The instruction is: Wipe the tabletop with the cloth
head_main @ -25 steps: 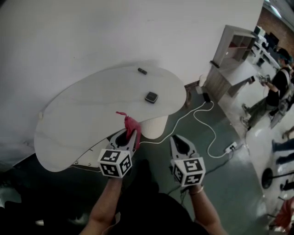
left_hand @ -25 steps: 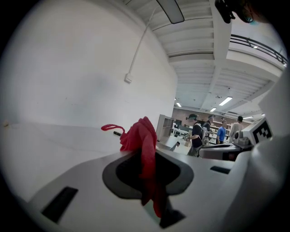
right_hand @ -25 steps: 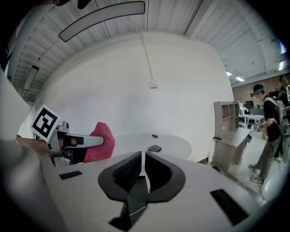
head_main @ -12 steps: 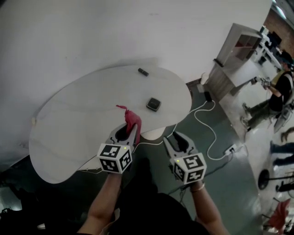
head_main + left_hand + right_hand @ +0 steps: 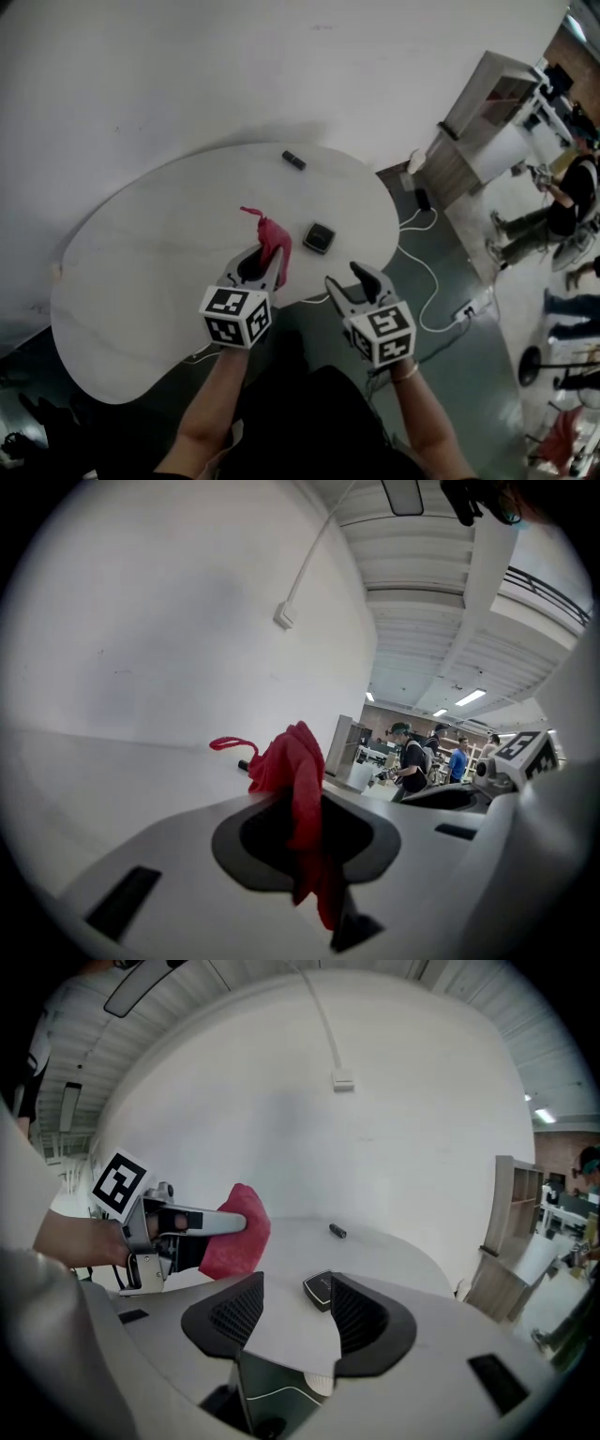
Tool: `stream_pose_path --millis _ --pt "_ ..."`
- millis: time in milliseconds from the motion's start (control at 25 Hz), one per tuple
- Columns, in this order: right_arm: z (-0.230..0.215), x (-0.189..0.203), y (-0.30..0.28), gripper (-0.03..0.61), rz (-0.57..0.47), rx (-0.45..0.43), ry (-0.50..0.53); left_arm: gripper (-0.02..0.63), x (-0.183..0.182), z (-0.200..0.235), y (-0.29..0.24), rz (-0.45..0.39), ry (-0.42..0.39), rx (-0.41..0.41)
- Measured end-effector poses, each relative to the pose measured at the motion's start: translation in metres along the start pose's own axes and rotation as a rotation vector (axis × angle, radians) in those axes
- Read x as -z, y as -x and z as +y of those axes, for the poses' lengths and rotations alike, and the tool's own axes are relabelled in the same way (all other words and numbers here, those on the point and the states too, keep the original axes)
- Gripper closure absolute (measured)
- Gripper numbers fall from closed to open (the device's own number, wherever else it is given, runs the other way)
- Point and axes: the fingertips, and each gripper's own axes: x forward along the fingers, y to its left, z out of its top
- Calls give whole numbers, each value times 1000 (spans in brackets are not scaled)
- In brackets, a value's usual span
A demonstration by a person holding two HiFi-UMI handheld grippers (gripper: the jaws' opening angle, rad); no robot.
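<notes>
My left gripper [image 5: 262, 257] is shut on a red cloth [image 5: 273, 237], which sticks up past the jaw tips above the near edge of the white kidney-shaped table [image 5: 150, 244]. In the left gripper view the cloth [image 5: 298, 769] hangs down between the jaws. My right gripper [image 5: 347, 279] stands open just right of it at the table's edge; its jaws have just been opening and nothing is between them. The right gripper view shows the open gripper [image 5: 295, 1302], the left gripper [image 5: 187, 1223] and the cloth [image 5: 240, 1237] to its left.
A flat black square device [image 5: 320, 236] lies on the table just ahead of the grippers, and a small black stick [image 5: 293, 160] lies near the far edge. A white cable [image 5: 427, 272] and power strip [image 5: 469, 306] lie on the floor right. A shelf unit [image 5: 487, 112] and a person [image 5: 562, 192] are beyond.
Both grippers have moved forward, over the table's near edge and closer to the black square device. The right jaws have gone from shut to open. The cloth stays in the left gripper.
</notes>
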Motion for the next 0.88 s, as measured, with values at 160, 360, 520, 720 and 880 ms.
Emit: stream_pose_path --millis 160,360,520,720,880 --pt "-8 -2 -21 354 33 -9 21 551 -3 10 -14 12 2 1" --pt "-19 2 -44 339 84 -45 107 552 -1 19 -29 26 19 -31" --pt "-27 9 -63 337 137 -102 166 552 1 22 -39 35 42 -74" --pt "-40 19 -85 331 225 -182 263 551 -1 27 -49 28 81 -149" --pt "-45 26 -102 309 292 -266 319 551 1 29 -54 24 107 -210"
